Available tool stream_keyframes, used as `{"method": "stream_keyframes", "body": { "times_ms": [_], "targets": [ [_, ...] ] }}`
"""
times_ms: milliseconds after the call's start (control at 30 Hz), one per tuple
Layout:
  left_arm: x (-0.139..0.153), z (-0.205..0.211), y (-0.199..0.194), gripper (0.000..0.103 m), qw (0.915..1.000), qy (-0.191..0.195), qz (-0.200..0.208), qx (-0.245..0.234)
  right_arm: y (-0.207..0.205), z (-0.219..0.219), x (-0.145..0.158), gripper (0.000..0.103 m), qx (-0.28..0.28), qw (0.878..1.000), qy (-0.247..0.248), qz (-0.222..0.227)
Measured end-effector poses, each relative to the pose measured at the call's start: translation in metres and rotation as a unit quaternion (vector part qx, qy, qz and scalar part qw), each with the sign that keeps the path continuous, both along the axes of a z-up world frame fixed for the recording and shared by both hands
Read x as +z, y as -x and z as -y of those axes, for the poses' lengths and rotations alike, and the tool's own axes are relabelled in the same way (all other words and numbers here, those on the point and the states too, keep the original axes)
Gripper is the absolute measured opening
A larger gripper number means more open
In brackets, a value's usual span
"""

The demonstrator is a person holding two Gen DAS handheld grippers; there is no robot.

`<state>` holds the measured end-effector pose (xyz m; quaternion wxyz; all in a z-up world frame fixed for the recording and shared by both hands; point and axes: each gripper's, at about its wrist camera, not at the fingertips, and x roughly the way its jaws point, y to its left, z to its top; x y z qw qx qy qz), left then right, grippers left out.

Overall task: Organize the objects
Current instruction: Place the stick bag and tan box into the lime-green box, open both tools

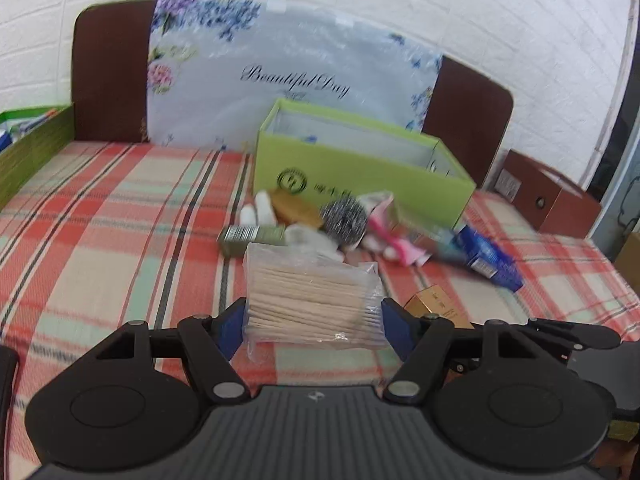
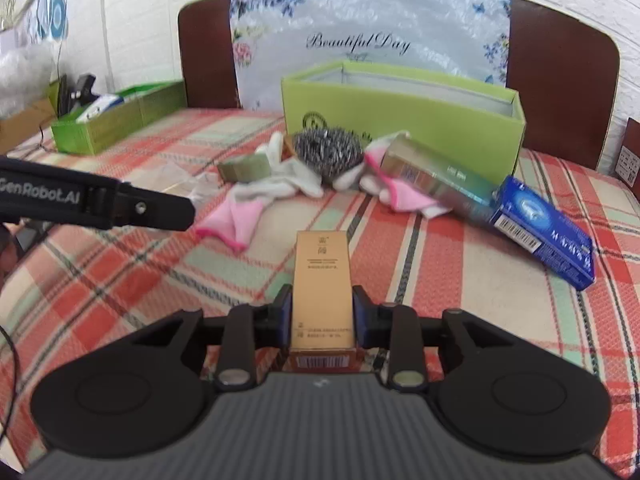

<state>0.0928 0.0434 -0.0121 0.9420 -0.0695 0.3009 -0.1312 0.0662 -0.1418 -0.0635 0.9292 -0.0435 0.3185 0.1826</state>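
bed (image 2: 460,264): plaid cover, headboard at the far edge; it carries everything.
green box (image 2: 404,120): open-topped, at the far edge just before the headboard, right of centre; likely where the loose things go.
green tray (image 2: 116,120): by the far left corner, already holding some items.
pile: scrubber (image 2: 326,148), blue carton (image 2: 548,236), white-and-pink cloths (image 2: 280,188), lying against the near wall of the green box.
swab pack (image 1: 312,300): clear bag of wooden sticks, toward the bed's near edge, between the left fingers.
gold carton (image 2: 322,280): slim, lengthways, toward the near edge, in front of the pile.
left gripper (image 1: 312,320): spread wide, both pads pressing the sides of the swab pack, so it is pinching the pack.
right gripper (image 2: 322,308): drawn in narrow, pads flat on both long sides of the gold carton, clamped on it.
step: probably carrying both to the green box.
how: lift each clear of the pile, keep the soft pack level so it does not slip, release only once past the box rim.
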Motion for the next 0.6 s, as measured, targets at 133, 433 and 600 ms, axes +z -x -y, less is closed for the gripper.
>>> {"method": "stream_keyframes", "body": {
  "times_ms": [133, 433, 600],
  "targets": [
    [0.026, 0.008, -0.016, 0.073, 0.9994, 0.011, 0.029, -0.015, -0.004, 0.012, 0.032, 0.029, -0.005, 0.999, -0.029, 0.034],
    [0.073, 0.043, -0.077, 0.073, 0.9954, 0.007, 0.089, -0.037, -0.057, 0.038, 0.081, 0.029, -0.049, 0.994, -0.03, 0.097],
    [0.075, 0.065, -0.132, 0.073, 0.9959, 0.02, 0.083, -0.03, -0.105, 0.047, 0.088, 0.03, -0.079, 0.991, -0.023, 0.11]
  ]
}}
